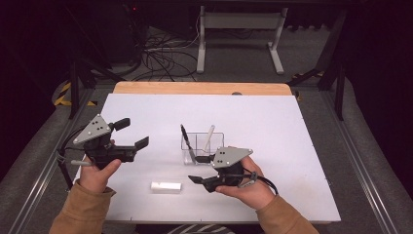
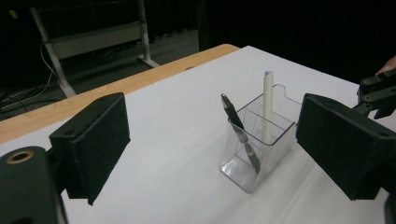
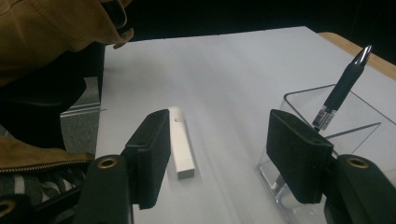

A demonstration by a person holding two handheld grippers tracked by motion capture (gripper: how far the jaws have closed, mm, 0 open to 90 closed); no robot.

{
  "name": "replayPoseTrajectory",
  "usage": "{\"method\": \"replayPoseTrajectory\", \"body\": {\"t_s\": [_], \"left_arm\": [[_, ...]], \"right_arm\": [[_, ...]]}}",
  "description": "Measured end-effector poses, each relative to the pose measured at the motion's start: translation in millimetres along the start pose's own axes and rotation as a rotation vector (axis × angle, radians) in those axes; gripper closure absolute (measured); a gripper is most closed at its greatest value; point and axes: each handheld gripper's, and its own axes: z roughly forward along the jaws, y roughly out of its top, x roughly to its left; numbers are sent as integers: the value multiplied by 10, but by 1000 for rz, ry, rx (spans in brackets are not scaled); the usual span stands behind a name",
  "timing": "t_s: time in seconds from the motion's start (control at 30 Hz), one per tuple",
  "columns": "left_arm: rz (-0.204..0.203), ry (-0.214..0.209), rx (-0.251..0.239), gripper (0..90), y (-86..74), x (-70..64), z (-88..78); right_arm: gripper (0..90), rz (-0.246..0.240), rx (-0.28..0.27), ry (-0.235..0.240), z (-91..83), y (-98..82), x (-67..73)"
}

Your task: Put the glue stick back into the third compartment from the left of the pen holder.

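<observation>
- While both claws hang above the bench (image 1: 302, 146), the nearest thing to the person is a white block (image 1: 166, 187), lying flat near the front edge between the two hands.
- Right claw (image 1: 198, 169), held low just right of the block, points left; its jaws stand about half open with nothing between them, and neither pad touches the block or anything else.
- Seen in the right gripper view, the block (image 3: 181, 149) lies past the left jaw, partly hidden by it, and the clear holder (image 3: 327, 135) sits close behind the right jaw.
- Left claw (image 1: 131, 132), at the bench's left side, has its jaws wide apart and empty, facing the holder across bare bench.
- Farther in, near the bench's middle, the holder (image 1: 202, 147) stands upright, just beyond the right claw.
- A dark pen (image 2: 240, 133) leans in one compartment of it, and a white stick (image 2: 267, 109) stands in another.
- Beyond the bench, cables (image 1: 160, 58) lie on the floor beside a white frame (image 1: 241, 29).
</observation>
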Motion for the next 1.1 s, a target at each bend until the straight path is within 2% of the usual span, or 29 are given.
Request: {"method": "replayPoseTrajectory", "body": {"t_s": [0.07, 0.2, 0.5, 0.9, 1.1], "left_arm": [[5, -11, 1, 89, -10, 8, -6], [21, -17, -1, 71, -32, 25, -31], [24, -22, 11, 69, -125, 65, -50], [36, 15, 29, 69, -260, 126, -1], [23, 21, 24, 69, -284, 156, 5]], "right_arm": [[400, 19, 23, 1, 33, 5, 4], [407, 14, 37, 13, 107, 19, 10], [386, -7, 87, 41, 330, 79, 62], [387, -33, 171, 93, 677, 116, 131], [410, -68, 233, 120, 862, 131, 154]]}}
